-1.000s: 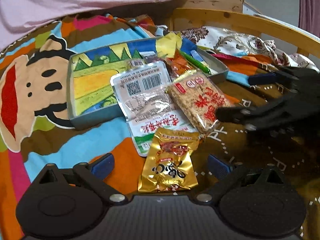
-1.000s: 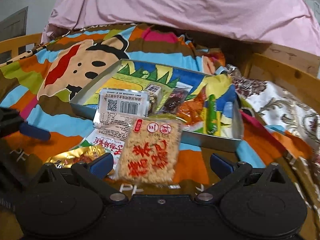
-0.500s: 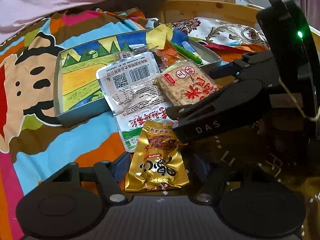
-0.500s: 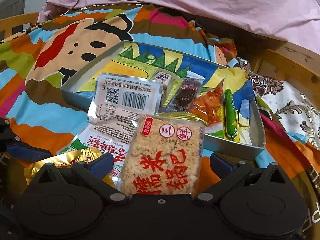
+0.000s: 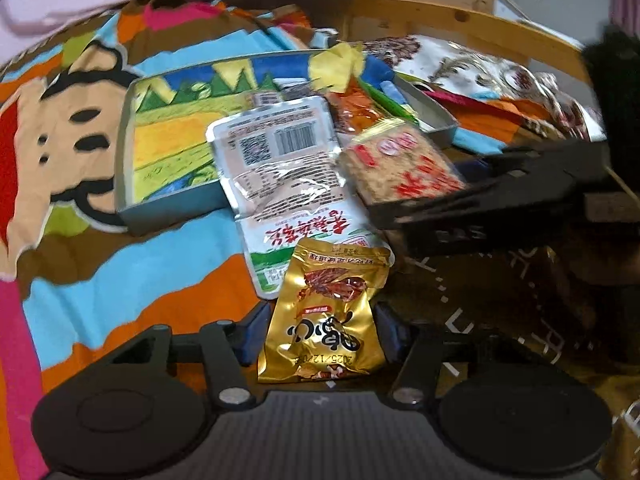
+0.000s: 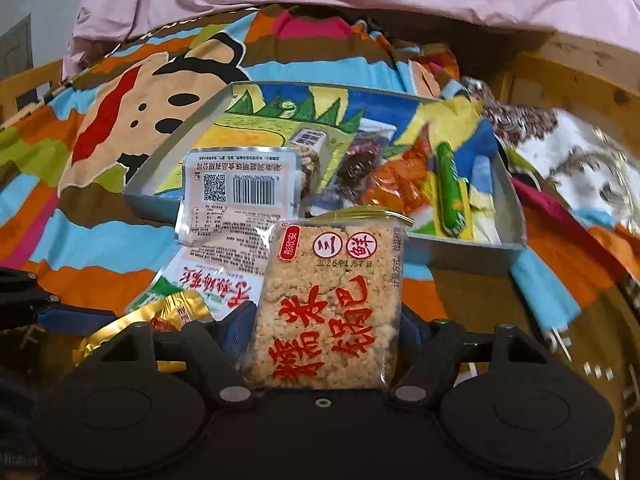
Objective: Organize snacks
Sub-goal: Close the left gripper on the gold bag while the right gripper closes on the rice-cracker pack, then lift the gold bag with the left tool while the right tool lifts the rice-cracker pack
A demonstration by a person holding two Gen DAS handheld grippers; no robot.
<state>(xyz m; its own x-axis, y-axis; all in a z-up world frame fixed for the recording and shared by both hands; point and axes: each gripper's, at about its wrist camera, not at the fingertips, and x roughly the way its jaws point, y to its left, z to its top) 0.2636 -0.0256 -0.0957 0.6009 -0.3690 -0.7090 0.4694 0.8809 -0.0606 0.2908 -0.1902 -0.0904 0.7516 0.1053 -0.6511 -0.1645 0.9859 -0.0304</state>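
L gripper (image 5: pixel 322 330): jaws just closed, pinching gold pkt (image 5: pixel 326 312) on blanket
R gripper (image 6: pixel 326 334): jaws just closed on rice-cake pkt (image 6: pixel 332 308)
Tray (image 6: pixel 176 142): behind both
Implication: both seem ready to lift into tray

Both tools' jaws just closed in: left tool (image 5: pixel 320 334) on gold packet (image 5: pixel 326 316), right tool (image 6: pixel 324 334) on rice cake pkt (image 6: pixel 328 308).

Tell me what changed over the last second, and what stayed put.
Both grippers have just been closing. The left gripper came in around the gold packet, its pads now against the packet's sides. The right gripper closed in on the rice cracker pack, which now sits between its pads. Unmoved: the grey tray, the snacks inside it, and the white barcode pouch leaning on its edge.
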